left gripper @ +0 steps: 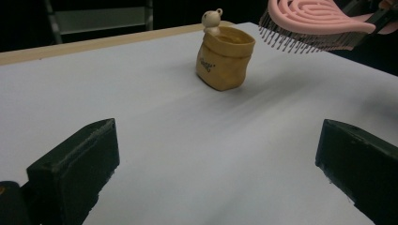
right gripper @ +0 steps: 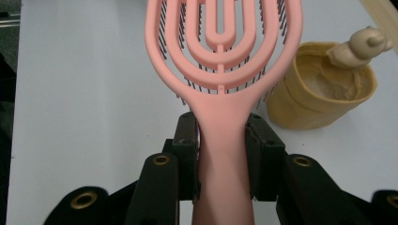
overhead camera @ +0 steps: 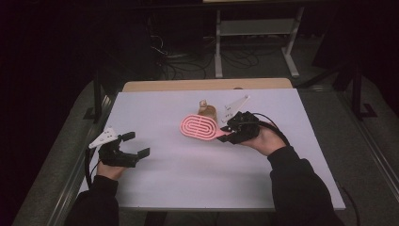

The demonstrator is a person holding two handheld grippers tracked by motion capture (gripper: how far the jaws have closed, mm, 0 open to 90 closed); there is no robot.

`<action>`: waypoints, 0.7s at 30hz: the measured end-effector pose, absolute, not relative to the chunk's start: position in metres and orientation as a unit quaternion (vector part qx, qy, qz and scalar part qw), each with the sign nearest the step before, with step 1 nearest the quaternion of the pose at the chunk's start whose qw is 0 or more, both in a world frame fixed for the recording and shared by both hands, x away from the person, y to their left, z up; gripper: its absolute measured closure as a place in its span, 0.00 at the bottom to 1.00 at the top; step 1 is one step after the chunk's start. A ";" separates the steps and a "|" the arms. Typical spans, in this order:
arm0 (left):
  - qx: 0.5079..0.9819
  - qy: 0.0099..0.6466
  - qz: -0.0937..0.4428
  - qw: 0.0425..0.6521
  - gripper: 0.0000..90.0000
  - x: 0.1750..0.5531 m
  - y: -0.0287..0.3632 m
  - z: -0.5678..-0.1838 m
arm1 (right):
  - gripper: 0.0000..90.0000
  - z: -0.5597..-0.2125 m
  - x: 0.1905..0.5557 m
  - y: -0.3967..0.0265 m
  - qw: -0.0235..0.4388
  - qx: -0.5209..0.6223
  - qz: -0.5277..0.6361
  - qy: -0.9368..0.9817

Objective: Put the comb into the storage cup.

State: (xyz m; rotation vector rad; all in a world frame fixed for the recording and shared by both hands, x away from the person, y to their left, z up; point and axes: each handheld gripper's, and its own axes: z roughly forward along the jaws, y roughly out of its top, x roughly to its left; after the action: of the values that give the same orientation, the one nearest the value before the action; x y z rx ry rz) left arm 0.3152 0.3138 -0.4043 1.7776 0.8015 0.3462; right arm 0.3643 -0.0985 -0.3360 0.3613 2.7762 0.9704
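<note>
Right claw is clamped on the handle of the pink hairbrush, jaws pressing both sides of it. In the high view the brush hangs over the middle of the table, bristles down, clear of the surface in the left gripper view. Just beyond it stands a small mustard-yellow pouch-shaped cup with a little cream figure on its rim; dark lettering runs down its side, too small to read. Left claw sits low at the near left, jaws wide apart with nothing between them. The table top is plain matte white with a wooden strip at its far edge. The room is dim: a pale metal frame and tangled cables on the floor behind.
</note>
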 end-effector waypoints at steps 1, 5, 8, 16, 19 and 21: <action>0.751 0.337 0.144 0.549 0.00 0.316 0.314 -0.403 | 0.75 -0.334 0.364 -0.098 0.091 0.121 0.327 0.933; 0.743 0.338 0.127 0.564 0.00 0.318 0.314 -0.395 | 0.75 -0.328 0.363 -0.096 0.096 0.117 0.328 0.932; 0.742 0.333 0.121 0.568 0.00 0.320 0.313 -0.388 | 0.75 -0.324 0.364 -0.094 0.100 0.116 0.329 0.932; 0.752 0.330 0.110 0.559 0.00 0.328 0.308 -0.373 | 0.75 -0.316 0.365 -0.088 0.108 0.111 0.334 0.930; 0.759 0.325 0.104 0.554 0.00 0.330 0.303 -0.369 | 0.75 -0.314 0.364 -0.085 0.110 0.108 0.335 0.930; 0.762 0.324 0.096 0.553 0.00 0.332 0.300 -0.366 | 0.75 -0.312 0.363 -0.084 0.113 0.105 0.335 0.930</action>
State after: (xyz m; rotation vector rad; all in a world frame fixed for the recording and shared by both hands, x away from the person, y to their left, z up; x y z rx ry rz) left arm 0.3324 0.3002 -0.3659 1.8008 0.7650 0.2280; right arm 0.3632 -0.0837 -0.3116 0.3080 2.7273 0.9831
